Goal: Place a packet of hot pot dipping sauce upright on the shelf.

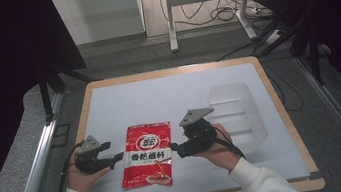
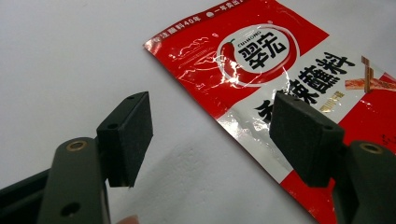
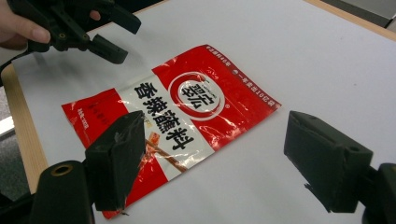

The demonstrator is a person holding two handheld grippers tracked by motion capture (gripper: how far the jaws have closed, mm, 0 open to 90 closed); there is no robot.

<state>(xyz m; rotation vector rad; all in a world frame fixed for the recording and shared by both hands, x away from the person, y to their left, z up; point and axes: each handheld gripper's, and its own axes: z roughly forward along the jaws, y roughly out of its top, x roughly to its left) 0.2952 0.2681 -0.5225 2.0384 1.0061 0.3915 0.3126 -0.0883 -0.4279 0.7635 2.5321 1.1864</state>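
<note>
Two open claws flanking sachet (image 1: pixel 147 154)

High view looks down on the table (image 1: pixel 108 99); both close gripper views share the red packet (image 2: pixel 280 70).

2 white sleeves, black left gripper (image 1: pixel 116 158), black right gripper (image 1: pixel 175 150), grey triangular top plates, black cables

A red sauce packet (image 1: pixel 147 154) lies flat between 2 grippers (left gripper (image 1: pixel 115 159), right gripper (image 1: pixel 175 150)), both open-jawed.
</note>
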